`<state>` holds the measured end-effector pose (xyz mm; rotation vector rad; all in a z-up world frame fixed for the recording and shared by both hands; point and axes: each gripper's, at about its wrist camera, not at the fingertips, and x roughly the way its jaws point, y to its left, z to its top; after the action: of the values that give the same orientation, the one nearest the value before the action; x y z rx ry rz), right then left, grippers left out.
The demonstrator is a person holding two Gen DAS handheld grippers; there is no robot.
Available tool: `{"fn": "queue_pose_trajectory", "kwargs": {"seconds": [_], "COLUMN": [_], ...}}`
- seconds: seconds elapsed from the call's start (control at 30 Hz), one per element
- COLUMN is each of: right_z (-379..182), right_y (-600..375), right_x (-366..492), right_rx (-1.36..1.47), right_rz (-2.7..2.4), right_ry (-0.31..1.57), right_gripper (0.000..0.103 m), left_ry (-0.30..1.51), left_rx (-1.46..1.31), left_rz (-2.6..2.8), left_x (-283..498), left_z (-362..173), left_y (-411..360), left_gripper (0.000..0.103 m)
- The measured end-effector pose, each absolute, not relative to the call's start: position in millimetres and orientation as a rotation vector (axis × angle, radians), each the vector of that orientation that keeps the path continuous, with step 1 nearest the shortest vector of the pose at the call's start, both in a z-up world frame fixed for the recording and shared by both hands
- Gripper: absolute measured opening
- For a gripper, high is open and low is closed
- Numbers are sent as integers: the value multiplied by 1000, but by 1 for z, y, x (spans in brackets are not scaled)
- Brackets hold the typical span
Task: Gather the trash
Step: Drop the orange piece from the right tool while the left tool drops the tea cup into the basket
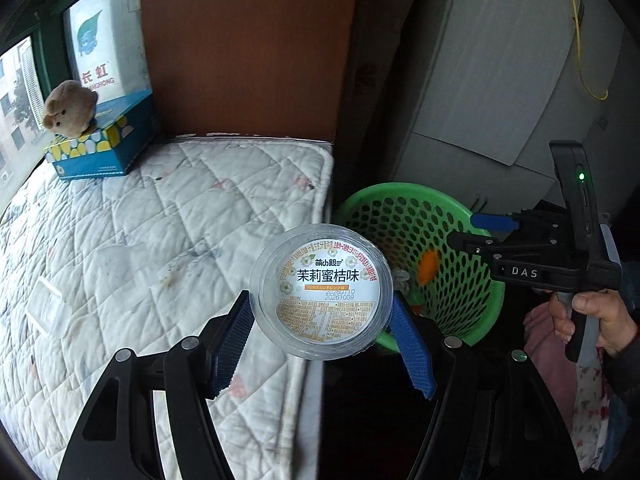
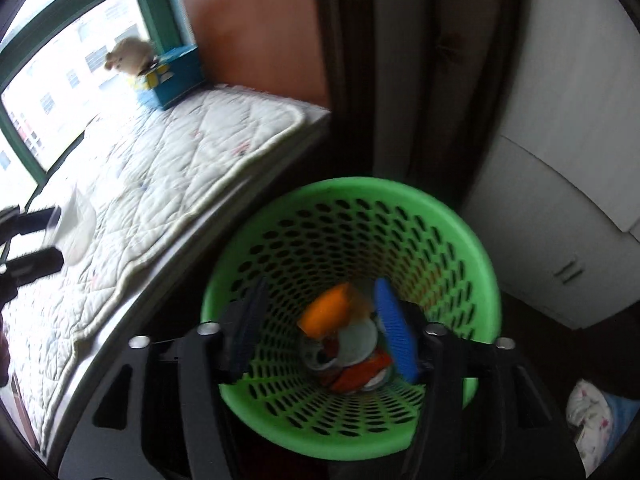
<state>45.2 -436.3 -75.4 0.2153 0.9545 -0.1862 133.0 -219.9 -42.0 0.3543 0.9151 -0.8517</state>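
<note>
My left gripper (image 1: 322, 312) is shut on a clear plastic cup (image 1: 322, 290) with a printed white label, held above the mattress edge beside the green mesh basket (image 1: 420, 200). The cup and left gripper also show at the far left of the right wrist view (image 2: 74, 232). My right gripper (image 2: 320, 324) is open and empty over the basket's (image 2: 352, 188) mouth. In the basket lie an orange piece (image 2: 328, 310), a white lid (image 2: 358, 338) and crushed cans (image 2: 356, 372). The right gripper shows in the left wrist view (image 1: 472, 232) above the basket's right rim.
A white quilted mattress (image 1: 160, 220) fills the left. On it lies a clear flat plastic piece (image 1: 44, 308). A blue tissue box (image 1: 100, 148) with a plush toy (image 1: 70, 108) stands at the far end by the window. White cabinets (image 2: 560, 160) stand at right; flowered cloth (image 2: 588, 412) lies low right.
</note>
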Motion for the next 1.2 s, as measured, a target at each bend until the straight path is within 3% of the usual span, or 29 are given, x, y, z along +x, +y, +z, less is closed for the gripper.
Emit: {"fn": "queue_pose_trajectory", "kwargs": {"seconds": [0.77, 0.9, 1.2], "right_z": [-49, -48, -43], "right_y": [-483, -486, -478], "right_x": [-8, -11, -9], "right_rx": [298, 307, 308], "right_rz": [-255, -255, -237], "right_ry": [856, 851, 843], "right_gripper": [66, 67, 70], "left_ry": [1035, 1038, 1025], "left_rx": [400, 390, 369], "left_rz": [-939, -945, -919], "left_x": [107, 104, 108], "left_z": [-79, -80, -73], "left_y": [-317, -320, -306], "left_gripper": [66, 77, 77]}}
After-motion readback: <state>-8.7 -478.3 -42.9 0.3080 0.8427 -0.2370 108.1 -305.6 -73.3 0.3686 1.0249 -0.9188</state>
